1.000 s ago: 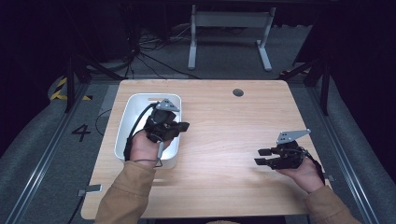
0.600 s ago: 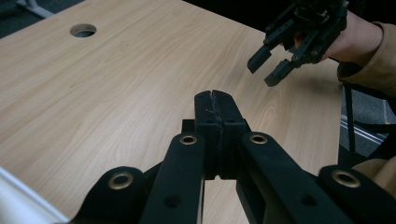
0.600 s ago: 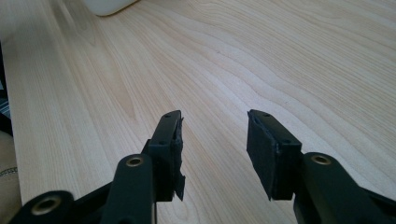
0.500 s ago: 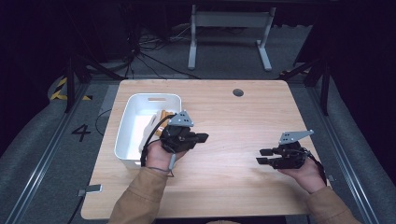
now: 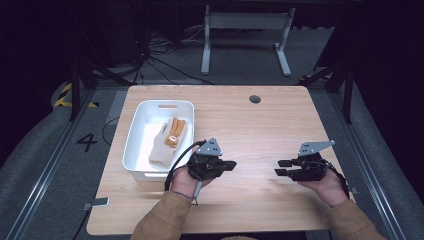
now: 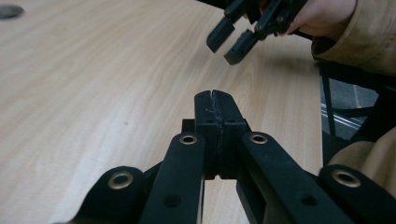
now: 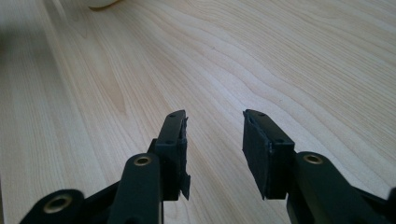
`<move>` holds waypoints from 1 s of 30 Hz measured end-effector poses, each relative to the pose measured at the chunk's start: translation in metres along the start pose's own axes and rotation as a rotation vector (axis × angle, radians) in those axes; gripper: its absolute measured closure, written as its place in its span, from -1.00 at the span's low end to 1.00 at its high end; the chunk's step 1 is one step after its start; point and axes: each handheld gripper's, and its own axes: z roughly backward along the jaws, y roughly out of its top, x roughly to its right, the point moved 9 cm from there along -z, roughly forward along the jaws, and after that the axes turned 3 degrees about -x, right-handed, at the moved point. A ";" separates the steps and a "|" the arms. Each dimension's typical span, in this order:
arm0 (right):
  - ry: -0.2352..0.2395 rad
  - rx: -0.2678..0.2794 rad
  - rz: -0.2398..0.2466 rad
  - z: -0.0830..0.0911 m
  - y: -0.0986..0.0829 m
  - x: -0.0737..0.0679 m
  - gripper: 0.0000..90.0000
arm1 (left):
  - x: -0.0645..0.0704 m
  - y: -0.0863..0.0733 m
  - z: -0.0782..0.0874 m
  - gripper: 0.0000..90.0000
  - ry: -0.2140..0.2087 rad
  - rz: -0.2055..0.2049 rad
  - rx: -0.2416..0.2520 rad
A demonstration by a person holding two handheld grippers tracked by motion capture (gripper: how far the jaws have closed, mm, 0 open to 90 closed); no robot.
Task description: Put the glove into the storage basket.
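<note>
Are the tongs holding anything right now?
No. The left tongs are shut on nothing, and the right tongs are open with only table between them.

White bin [image 5: 135,145], cream sock [image 5: 162,147] (orange stripes), pale wood-grain table [image 5: 260,130], black grippers.

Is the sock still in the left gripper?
No, the left gripper is shut on nothing; the sock lies in the bin.
</note>
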 end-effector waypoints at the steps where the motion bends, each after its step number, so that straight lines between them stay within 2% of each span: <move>1: -0.001 -0.003 0.001 -0.001 -0.001 0.000 0.34 | 0.001 -0.002 -0.002 1.00 -0.001 0.002 0.000; 4: -0.003 -0.005 0.006 -0.003 -0.002 0.001 0.35 | 0.000 -0.010 -0.010 1.00 0.010 0.007 -0.028; 12: -0.006 -0.013 0.008 -0.008 -0.005 0.002 0.35 | -0.003 -0.026 -0.026 1.00 0.014 0.038 -0.043; 17: -0.015 -0.014 0.011 -0.012 -0.008 0.004 0.34 | -0.007 -0.039 -0.038 1.00 0.024 0.060 -0.080; 18: -0.017 -0.016 0.012 -0.013 -0.009 0.004 0.34 | -0.007 -0.041 -0.041 1.00 0.030 0.054 -0.088; 22: -0.022 -0.017 0.022 -0.017 -0.012 0.004 0.35 | -0.008 -0.052 -0.053 1.00 0.064 0.037 -0.133; 24: -0.034 -0.028 0.036 -0.020 -0.014 0.004 0.36 | -0.010 -0.057 -0.059 1.00 0.100 0.025 -0.157; 26: -0.047 -0.036 0.051 -0.024 -0.016 0.003 0.37 | -0.011 -0.061 -0.063 1.00 0.123 0.031 -0.173; 30: -0.083 -0.003 0.072 -0.027 -0.015 0.001 0.40 | -0.013 -0.062 -0.068 0.99 0.183 -0.020 -0.178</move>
